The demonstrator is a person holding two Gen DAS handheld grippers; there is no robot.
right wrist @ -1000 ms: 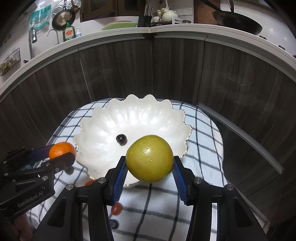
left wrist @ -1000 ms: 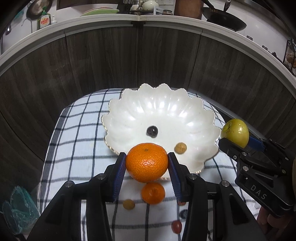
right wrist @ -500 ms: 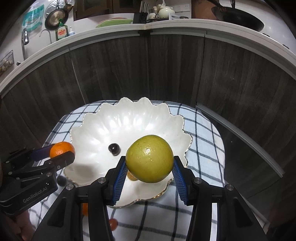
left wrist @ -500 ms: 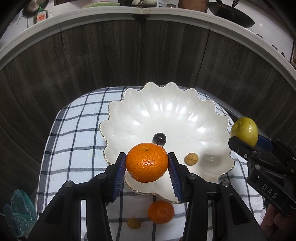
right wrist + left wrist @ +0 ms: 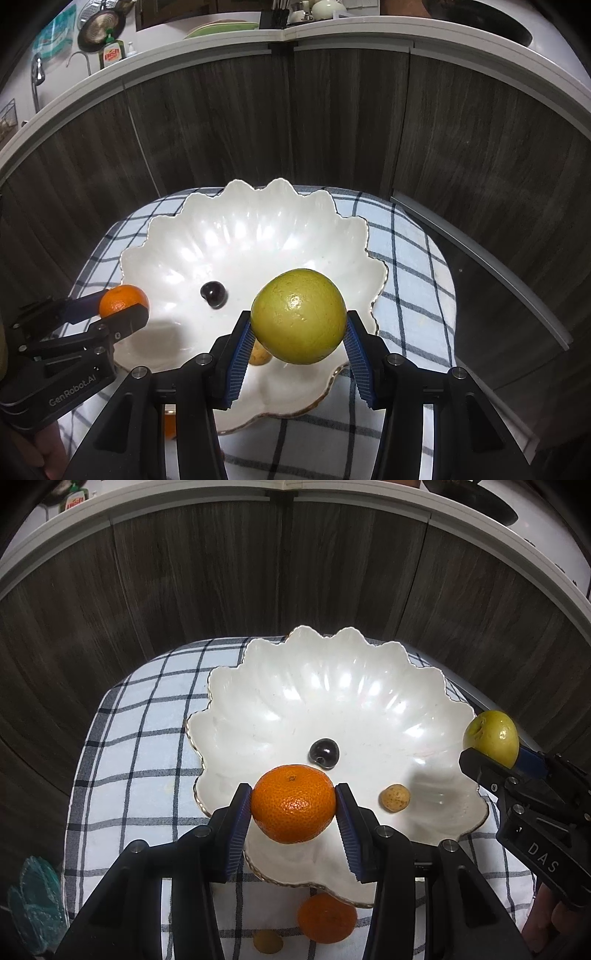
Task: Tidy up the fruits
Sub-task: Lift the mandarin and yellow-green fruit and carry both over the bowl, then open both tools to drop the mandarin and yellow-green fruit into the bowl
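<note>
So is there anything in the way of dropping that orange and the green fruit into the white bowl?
Nothing visible blocks either. The orange in the left gripper and the green fruit in the right gripper both hang over the white bowl. Only a dark cherry and a small tan fruit lie inside, leaving bare space.

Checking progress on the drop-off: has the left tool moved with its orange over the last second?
Yes. The left tool carried the orange forward past the white bowl's near rim; it now hangs over the bowl.
</note>
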